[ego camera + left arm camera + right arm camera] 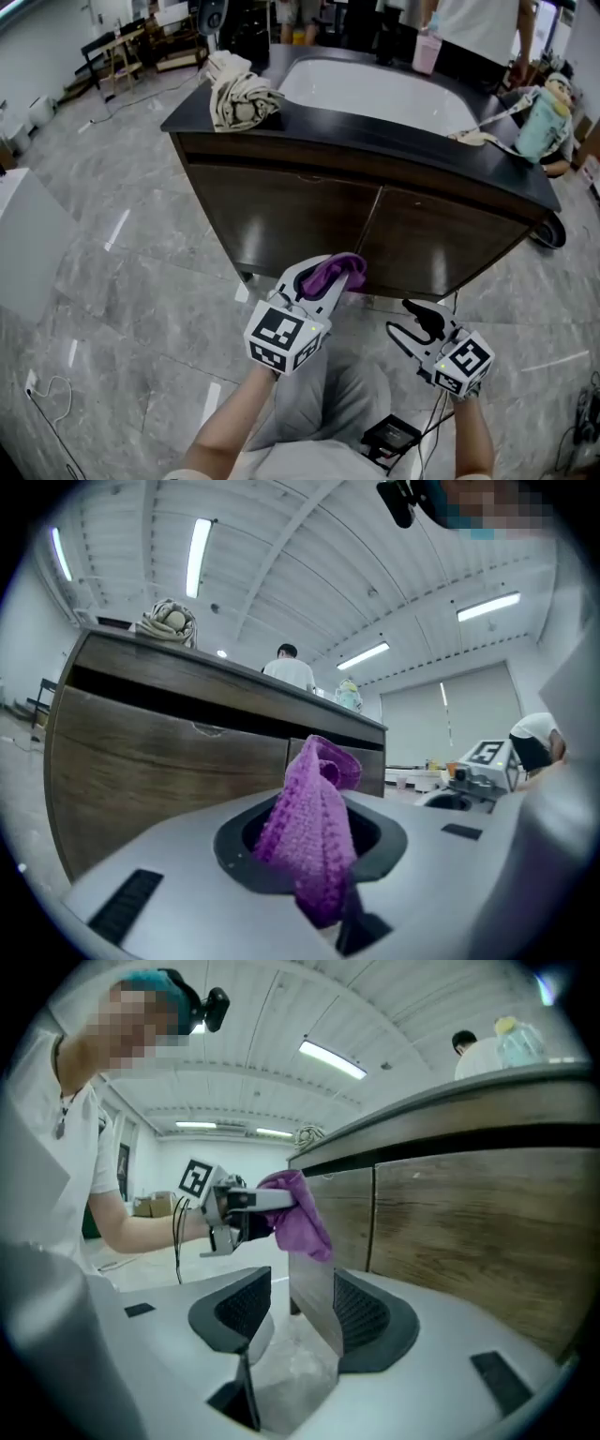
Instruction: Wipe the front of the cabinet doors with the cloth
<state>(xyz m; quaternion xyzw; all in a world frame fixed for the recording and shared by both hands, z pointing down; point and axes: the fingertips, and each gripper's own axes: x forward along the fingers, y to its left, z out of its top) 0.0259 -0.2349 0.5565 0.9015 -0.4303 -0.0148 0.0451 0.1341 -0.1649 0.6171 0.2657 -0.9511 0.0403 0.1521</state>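
Head view: the left gripper [343, 278] pinches a purple cloth [330, 270] at its tips, just short of the cabinet doors [291, 220] ahead of it. To its right is the right gripper [405, 323].

Left gripper view: the jaws are clamped on the cloth.

Right gripper view: the jaws gape wide and empty, with a door at their right.

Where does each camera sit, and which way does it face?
Head view: on the person's head, looking steeply down at the cabinet; both forearms show.
Left gripper view: on the left gripper, facing the cabinet past the purple cloth it grips.
Right gripper view: on the right gripper, jaws open, facing the person's left forearm.
Shared: purple cloth, cabinet.
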